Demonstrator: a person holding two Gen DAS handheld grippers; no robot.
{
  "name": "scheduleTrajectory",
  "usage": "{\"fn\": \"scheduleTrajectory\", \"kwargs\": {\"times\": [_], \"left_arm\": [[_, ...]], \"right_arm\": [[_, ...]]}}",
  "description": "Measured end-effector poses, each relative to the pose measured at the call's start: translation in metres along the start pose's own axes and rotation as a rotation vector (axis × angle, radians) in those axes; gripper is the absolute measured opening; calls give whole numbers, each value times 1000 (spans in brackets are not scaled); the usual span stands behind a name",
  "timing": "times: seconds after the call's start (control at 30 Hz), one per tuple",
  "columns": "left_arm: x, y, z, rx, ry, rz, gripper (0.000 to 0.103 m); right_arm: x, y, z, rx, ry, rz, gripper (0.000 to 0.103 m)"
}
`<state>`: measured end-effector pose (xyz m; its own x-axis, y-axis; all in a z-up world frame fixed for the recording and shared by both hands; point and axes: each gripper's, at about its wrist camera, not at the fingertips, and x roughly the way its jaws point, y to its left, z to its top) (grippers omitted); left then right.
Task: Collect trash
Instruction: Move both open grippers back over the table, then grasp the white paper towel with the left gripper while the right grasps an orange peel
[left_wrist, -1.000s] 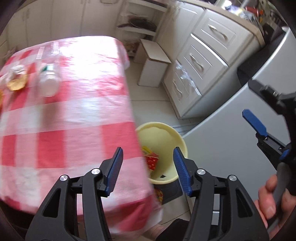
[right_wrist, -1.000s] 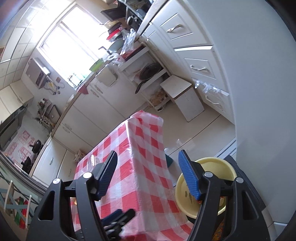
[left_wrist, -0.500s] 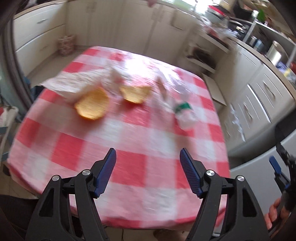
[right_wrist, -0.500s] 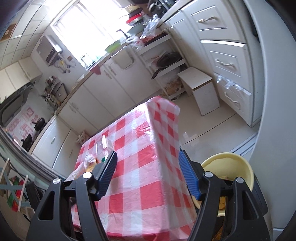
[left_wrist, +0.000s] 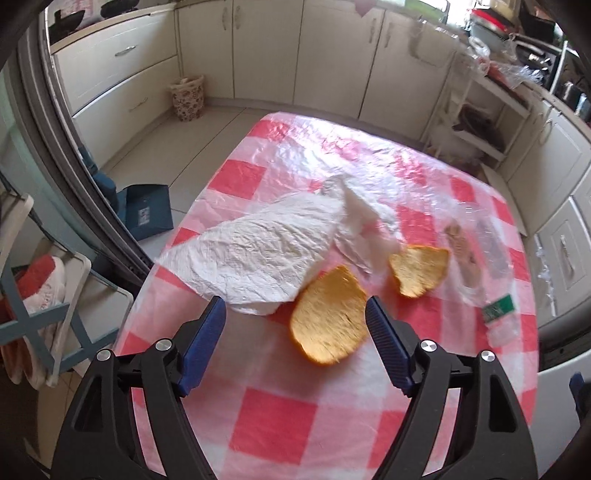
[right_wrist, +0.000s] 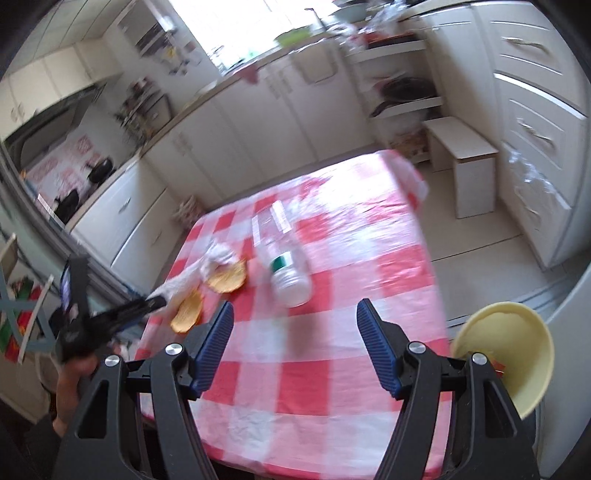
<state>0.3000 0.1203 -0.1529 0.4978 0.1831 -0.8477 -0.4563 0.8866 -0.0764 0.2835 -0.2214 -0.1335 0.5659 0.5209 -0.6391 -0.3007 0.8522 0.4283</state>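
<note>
**Both grippers open above a table strewn with trash**

The left gripper (left_wrist: 295, 332) hangs spread wide over the near half of the table (left_wrist: 280, 424), which wears a red-and-white checked cloth. Nothing is between its blue pads. In the left wrist view, low centre, the nearer orange peel (left_wrist: 328, 317) lies just ahead of the fingers, closer to the right-hand pad. A second orange peel (left_wrist: 419, 271) sits right of centre, apart from the first. A crumpled white plastic bag (left_wrist: 258, 258) spreads across the middle left, one edge lying over the near peel. At the right edge of the cloth a clear plastic bottle (left_wrist: 495, 295) with a green label lies on its side, partly blurred.

The right gripper (right_wrist: 295, 347) is likewise released, holding nothing, with the checked cloth showing between its fingers. In the right wrist view the bottle (right_wrist: 286, 266) lies at centre, beyond the fingertips. The peels (right_wrist: 227, 277) and bag (right_wrist: 218, 254) lie to its left, and the left gripper (right_wrist: 147, 304) reaches toward them from the left edge. A yellow bin (right_wrist: 506, 354) stands off the table at lower right, with something red inside.
</note>
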Motion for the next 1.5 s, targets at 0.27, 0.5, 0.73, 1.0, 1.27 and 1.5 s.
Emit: {"fn": "scheduleTrajectory", "kwargs": {"times": [0.27, 0.5, 0.73, 1.0, 1.27, 1.5], "left_arm": [[41, 13, 21, -8, 58, 34, 74], [49, 30, 24, -50, 129, -106, 25], [40, 41, 27, -73, 134, -213, 14], [25, 51, 30, -91, 118, -284, 12], [26, 67, 28, -135, 130, -278, 12], [12, 52, 27, -101, 98, -321, 12]], "right_arm": [[64, 73, -20, -190, 133, 37, 69], [104, 88, -23, -197, 186, 30, 69], [145, 106, -19, -183, 217, 33, 69], [174, 118, -21, -188, 213, 27, 69], [184, 141, -29, -307, 225, 8, 18], [144, 126, -21, -307, 184, 20, 8]]}}
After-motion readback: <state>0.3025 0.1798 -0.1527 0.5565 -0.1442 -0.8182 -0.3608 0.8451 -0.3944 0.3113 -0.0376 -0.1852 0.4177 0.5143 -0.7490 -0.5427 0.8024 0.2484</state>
